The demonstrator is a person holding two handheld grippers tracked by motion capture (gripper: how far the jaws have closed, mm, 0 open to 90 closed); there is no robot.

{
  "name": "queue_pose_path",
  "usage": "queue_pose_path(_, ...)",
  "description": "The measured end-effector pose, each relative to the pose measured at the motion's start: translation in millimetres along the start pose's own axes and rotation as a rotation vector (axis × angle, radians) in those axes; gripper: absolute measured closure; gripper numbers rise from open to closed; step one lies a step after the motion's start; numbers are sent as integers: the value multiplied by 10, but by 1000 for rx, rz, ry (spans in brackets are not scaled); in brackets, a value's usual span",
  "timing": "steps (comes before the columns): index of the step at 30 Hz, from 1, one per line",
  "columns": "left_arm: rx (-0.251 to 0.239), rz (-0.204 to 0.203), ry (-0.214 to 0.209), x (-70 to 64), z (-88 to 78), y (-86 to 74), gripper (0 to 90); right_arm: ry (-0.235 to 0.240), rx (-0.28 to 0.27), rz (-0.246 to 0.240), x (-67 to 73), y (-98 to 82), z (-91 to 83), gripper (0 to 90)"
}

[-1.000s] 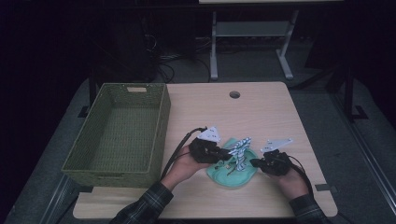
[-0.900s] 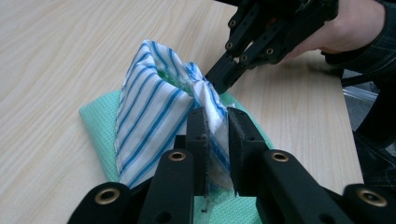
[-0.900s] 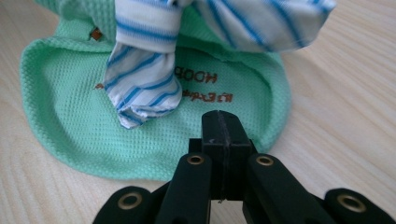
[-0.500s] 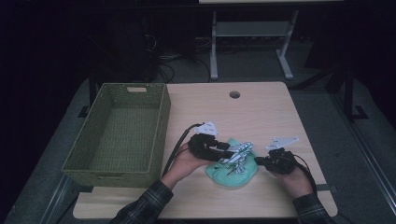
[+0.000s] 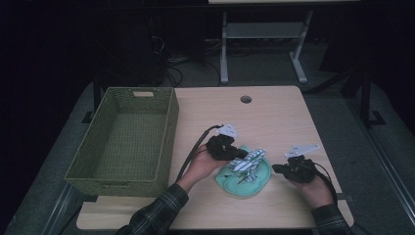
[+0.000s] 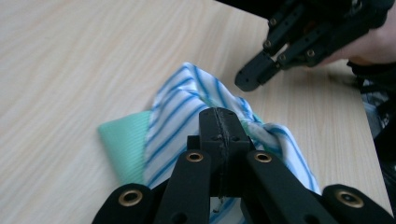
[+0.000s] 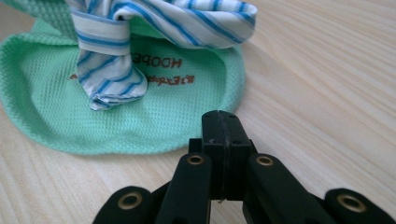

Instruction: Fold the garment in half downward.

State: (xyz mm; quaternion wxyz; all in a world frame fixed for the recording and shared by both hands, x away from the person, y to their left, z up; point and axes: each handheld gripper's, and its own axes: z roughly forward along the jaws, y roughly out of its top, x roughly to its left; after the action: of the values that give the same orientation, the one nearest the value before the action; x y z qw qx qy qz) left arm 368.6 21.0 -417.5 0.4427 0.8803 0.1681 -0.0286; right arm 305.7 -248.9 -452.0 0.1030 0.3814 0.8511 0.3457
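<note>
Pale matt wood-grain table [image 5: 274,117], woven green basket [image 5: 127,142], mint mesh cloth [image 7: 140,121], smooth striped fabric [image 6: 182,107]

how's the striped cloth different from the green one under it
The striped cloth is white with blue stripes; the green cloth is plain mint mesh with small printed lettering. The striped one is bunched and lifted, pinched in the left hand-held gripper; the green one lies flat on the table, touched by neither gripper. The striped one sits on top, the green beneath. Both are soft fabric.
</note>
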Motion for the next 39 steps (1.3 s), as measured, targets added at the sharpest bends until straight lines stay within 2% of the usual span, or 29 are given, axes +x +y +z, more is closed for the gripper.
queue_pose_path(12,75,32,-39,-138,269,-42,894,-10,-4,12,-25,-7,-5,898)
queue_pose_path(19,107,43,-64,-217,414,-78,894,-26,-6,27,-90,-28,-37,898)
queue_pose_path(20,116,43,-67,-235,439,-85,895,-30,-14,18,-106,-32,-38,898)
queue_pose_path(25,156,74,-78,-324,557,-134,894,-33,-19,29,-131,-39,-53,898)
queue_pose_path(26,158,68,-76,-341,568,-141,894,-34,-17,28,-134,-39,-58,898)
queue_pose_path(31,143,66,-76,-330,509,-113,894,-31,-22,27,-141,-24,-68,898)
queue_pose_path(36,114,49,-55,-287,312,-56,894,-22,-43,27,-163,49,-92,898)
queue_pose_path(38,101,39,-40,-259,221,-55,893,-5,-69,15,-167,86,-87,898)
queue_pose_path(39,94,32,-32,-246,181,-59,894,3,-62,21,-165,115,-80,898)
